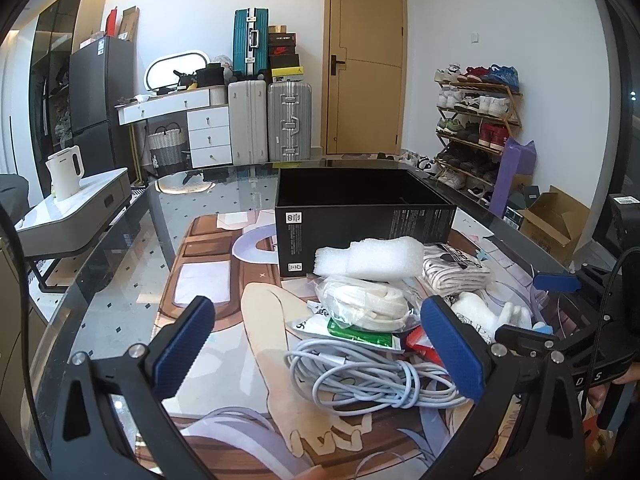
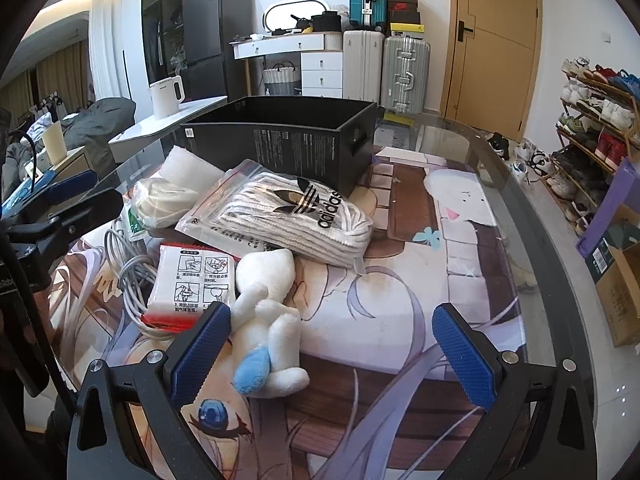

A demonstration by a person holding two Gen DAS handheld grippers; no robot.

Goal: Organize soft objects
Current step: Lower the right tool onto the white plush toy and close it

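Note:
A heap of soft things lies on the printed mat in front of an open black box [image 1: 360, 216] [image 2: 288, 136]. In it are a white foam piece [image 1: 372, 258] [image 2: 188, 166], a bag of white cord [image 1: 368, 304] [image 2: 164, 200], a coiled white cable [image 1: 360, 376] [image 2: 132, 280], a bagged pack of Adidas socks [image 1: 456, 270] [image 2: 288, 212], a red and white packet [image 2: 192, 284] and a white plush toy [image 1: 480, 312] [image 2: 272, 320]. My left gripper [image 1: 317, 306] is open over the cable and the cord bag. My right gripper [image 2: 332, 312] is open, with the plush toy lying by its left finger.
The mat covers a glass table [image 2: 500, 168] whose curved edge runs along the right. A white kettle [image 1: 64, 172] stands on a side unit to the left. Suitcases [image 1: 288, 124], a door [image 1: 366, 60], a shoe rack [image 1: 476, 128] and a cardboard box [image 1: 552, 220] stand beyond the table.

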